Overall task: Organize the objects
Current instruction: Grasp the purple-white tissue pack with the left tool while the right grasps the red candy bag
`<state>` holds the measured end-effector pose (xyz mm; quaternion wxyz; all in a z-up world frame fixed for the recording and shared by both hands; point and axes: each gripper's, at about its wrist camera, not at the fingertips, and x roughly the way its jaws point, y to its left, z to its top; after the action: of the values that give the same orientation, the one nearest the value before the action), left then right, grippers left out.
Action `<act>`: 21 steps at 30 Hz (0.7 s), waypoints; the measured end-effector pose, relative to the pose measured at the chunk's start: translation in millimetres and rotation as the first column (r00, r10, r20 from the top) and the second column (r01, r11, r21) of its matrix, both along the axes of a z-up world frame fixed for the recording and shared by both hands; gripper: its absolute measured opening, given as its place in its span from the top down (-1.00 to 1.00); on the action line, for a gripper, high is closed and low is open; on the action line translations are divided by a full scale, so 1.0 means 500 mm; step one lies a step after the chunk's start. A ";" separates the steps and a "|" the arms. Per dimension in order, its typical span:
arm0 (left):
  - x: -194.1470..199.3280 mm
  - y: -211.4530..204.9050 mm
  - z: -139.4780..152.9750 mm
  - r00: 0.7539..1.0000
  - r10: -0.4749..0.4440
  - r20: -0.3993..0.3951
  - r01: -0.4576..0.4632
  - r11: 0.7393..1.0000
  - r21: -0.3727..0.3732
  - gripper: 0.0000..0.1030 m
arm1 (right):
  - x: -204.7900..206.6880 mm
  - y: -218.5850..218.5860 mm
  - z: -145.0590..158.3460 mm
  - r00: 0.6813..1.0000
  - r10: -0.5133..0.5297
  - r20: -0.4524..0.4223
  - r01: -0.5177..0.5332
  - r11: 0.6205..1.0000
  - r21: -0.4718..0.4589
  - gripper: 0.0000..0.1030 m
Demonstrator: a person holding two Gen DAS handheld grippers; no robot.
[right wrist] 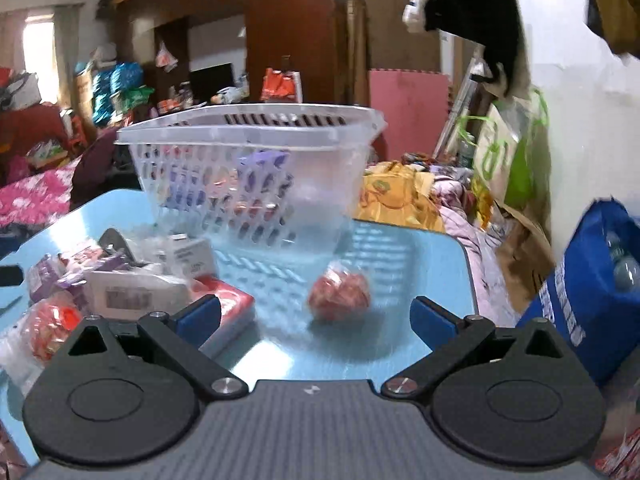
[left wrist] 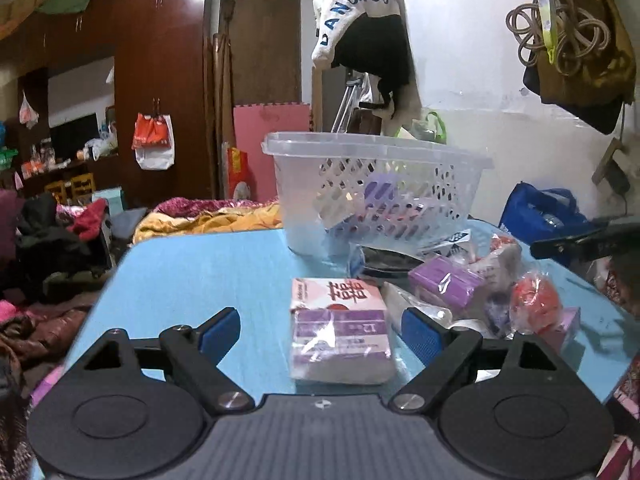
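Left wrist view: left gripper (left wrist: 320,334) is spread wide around wrapped tissue pack (left wrist: 340,328), nothing clamped. Right gripper (right wrist: 316,320) is agape near red ball (right wrist: 339,295) on table (right wrist: 420,252); ball may be nudged away.

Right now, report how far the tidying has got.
Done: a few purple packs lie in the clear basket. In hand: nothing; the left claw is open around the pink-and-purple pack, the right claw open before the red ball. Left: the pile on the blue table.
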<state>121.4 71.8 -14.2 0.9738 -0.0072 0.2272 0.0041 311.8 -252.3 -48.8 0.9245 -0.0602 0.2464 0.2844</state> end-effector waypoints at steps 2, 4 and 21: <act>0.012 -0.005 -0.005 1.000 -0.012 -0.019 0.012 1.000 -0.011 -0.75 | 0.007 0.000 -0.009 0.998 -0.054 -0.010 0.054 0.999 -0.006 -1.00; 0.015 -0.013 -0.015 0.999 -0.018 -0.027 0.017 1.000 -0.013 -0.75 | 0.024 0.001 -0.012 0.996 -0.085 -0.026 0.084 0.996 -0.020 -1.00; 0.015 -0.042 -0.051 0.997 0.050 -0.055 -0.047 0.997 0.056 -0.75 | 0.106 0.015 -0.055 0.990 -0.077 -0.120 0.075 0.997 -0.018 -0.28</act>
<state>129.1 50.9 -39.5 0.9665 0.0140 0.2541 0.0341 364.6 -244.6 -76.1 0.9177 -0.0396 0.3056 0.2506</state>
